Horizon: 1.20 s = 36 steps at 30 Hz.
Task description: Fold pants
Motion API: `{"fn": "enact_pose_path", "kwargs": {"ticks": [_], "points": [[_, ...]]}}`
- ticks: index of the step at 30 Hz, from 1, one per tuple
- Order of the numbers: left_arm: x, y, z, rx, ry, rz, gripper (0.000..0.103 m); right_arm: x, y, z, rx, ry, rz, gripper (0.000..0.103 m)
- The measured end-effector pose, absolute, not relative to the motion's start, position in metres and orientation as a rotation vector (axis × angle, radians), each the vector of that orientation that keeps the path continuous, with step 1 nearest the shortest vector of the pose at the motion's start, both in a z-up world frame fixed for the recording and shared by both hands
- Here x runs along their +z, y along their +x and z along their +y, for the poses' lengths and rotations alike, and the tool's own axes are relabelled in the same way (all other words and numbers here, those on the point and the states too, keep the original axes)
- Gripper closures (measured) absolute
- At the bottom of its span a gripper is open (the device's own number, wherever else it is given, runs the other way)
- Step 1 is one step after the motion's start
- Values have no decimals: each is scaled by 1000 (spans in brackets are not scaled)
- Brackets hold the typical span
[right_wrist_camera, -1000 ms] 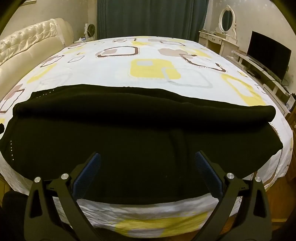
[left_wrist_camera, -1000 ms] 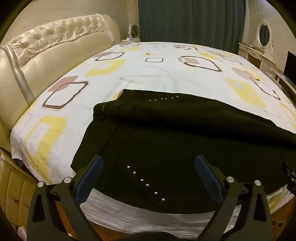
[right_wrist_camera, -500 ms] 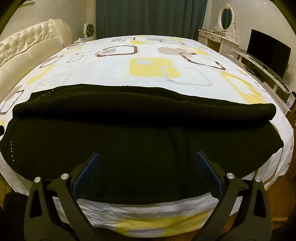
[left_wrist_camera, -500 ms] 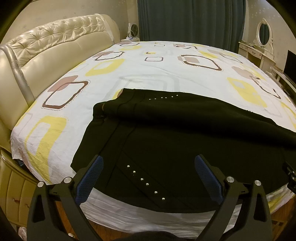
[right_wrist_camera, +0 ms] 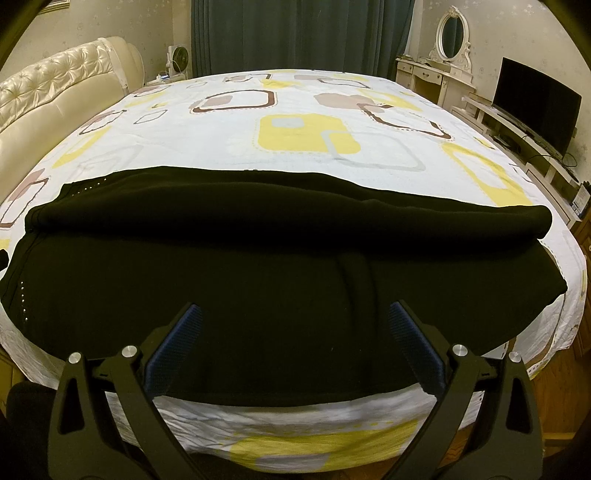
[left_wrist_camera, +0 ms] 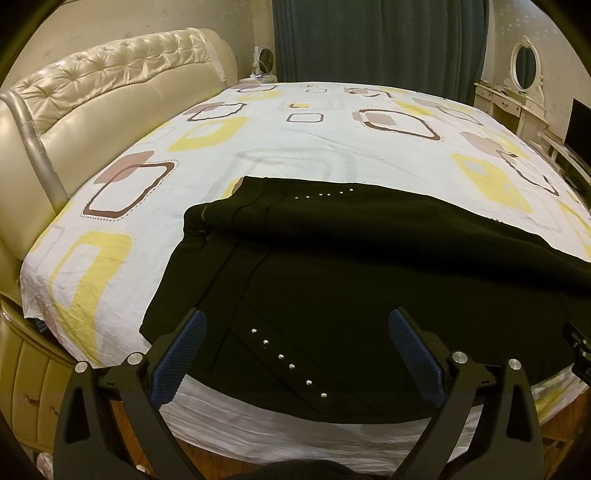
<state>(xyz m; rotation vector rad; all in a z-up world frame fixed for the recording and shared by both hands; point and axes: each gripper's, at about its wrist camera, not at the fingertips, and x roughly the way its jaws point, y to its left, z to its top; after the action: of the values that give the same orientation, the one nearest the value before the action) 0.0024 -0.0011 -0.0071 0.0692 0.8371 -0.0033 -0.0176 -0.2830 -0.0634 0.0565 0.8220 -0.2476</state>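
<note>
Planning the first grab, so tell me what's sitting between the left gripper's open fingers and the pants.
Nothing. In the left wrist view the left gripper hangs open over the black pants, with only their studded near edge and the white bedsheet below.

The pants [left_wrist_camera: 369,280] lie across the near edge of the bed [left_wrist_camera: 295,140], waistband end to my left, leg ends to my right, with the far leg lapped over the near one along their length. My left gripper [left_wrist_camera: 295,343] hangs before the waistband end; my right gripper [right_wrist_camera: 293,339] before the legs — neither touching the cloth. The headboard [left_wrist_camera: 110,96] stands at the left. Behind the bed hangs a curtain [right_wrist_camera: 295,33]; a fan [right_wrist_camera: 179,61] sits at the far left corner. A dressing table [right_wrist_camera: 439,74] and a television [right_wrist_camera: 535,107] stand to the right.
</note>
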Motion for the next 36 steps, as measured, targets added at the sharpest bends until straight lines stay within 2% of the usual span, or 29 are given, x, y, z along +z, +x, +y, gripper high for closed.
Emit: {"fn": "enact_pose_path", "kwargs": {"ticks": [36], "points": [[-1,-1,-8,-36,88,831,5,-65,-18,-282,-247,56,827,2]]}}
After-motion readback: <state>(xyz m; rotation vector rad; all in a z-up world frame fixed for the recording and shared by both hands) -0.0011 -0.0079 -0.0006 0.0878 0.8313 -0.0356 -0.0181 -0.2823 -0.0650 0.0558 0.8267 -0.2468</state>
